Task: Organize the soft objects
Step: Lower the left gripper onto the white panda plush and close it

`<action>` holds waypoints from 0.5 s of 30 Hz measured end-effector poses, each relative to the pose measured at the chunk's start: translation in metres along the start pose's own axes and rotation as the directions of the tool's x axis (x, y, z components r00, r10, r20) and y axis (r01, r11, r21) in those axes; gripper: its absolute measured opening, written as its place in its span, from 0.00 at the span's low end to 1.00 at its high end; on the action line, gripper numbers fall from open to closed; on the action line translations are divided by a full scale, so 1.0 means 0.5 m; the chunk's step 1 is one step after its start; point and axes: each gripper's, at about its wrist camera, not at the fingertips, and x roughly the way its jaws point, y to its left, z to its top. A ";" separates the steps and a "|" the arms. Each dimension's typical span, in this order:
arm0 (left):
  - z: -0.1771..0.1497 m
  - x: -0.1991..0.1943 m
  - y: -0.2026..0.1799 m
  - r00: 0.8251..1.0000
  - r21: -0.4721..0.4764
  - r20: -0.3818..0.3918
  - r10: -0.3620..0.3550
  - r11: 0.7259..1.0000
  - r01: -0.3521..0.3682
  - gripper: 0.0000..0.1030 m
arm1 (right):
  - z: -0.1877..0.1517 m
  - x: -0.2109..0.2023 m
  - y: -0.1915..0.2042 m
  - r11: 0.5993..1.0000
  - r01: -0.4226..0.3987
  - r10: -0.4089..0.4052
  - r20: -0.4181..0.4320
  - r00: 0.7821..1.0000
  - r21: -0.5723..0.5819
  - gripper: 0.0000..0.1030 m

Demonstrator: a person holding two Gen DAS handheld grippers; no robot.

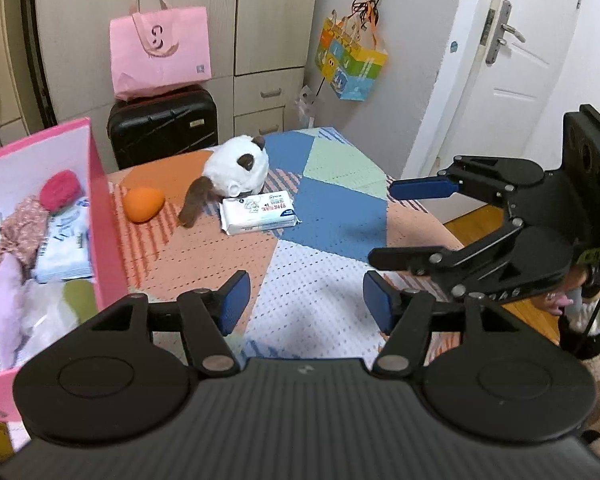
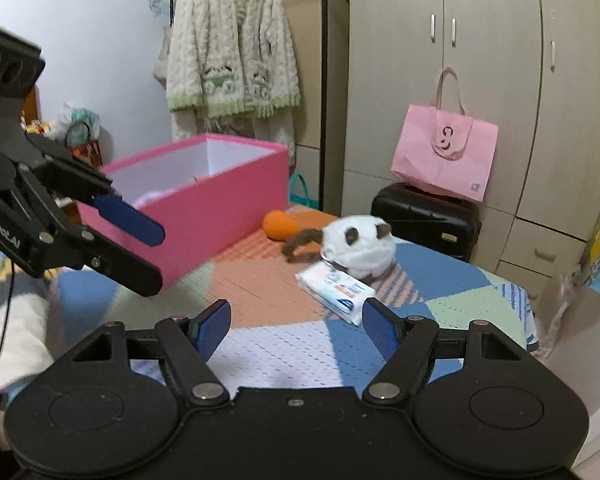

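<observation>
Both grippers, left and right, were wide open, holding nothing. Next should come grabbing the wipes (nearest) for the box.

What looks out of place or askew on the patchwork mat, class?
The white-and-brown plush toy is toppled on its side, its head resting on one corner of the white wet-wipe pack. Both, plus the orange egg-shaped sponge, lie outside the pink storage box.

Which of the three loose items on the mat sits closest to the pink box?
The orange egg-shaped sponge. It lies nearest the pink box; the plush toy and wipes pack lie farther away.
</observation>
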 end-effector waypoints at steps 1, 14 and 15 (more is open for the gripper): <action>0.003 0.014 0.003 1.000 -0.009 -0.004 -0.004 1.000 0.004 0.60 | -0.002 0.010 -0.004 1.000 -0.003 0.003 -0.002 1.000 -0.004 0.75; 0.039 0.115 0.061 0.987 -0.224 0.162 -0.008 0.974 0.044 0.63 | 0.007 0.133 -0.097 0.999 -0.022 0.022 0.003 1.000 -0.041 0.75; 0.044 0.123 0.063 0.986 -0.228 0.166 0.003 0.973 0.036 0.63 | 0.008 0.140 -0.098 0.998 -0.026 0.027 0.004 1.000 -0.060 0.75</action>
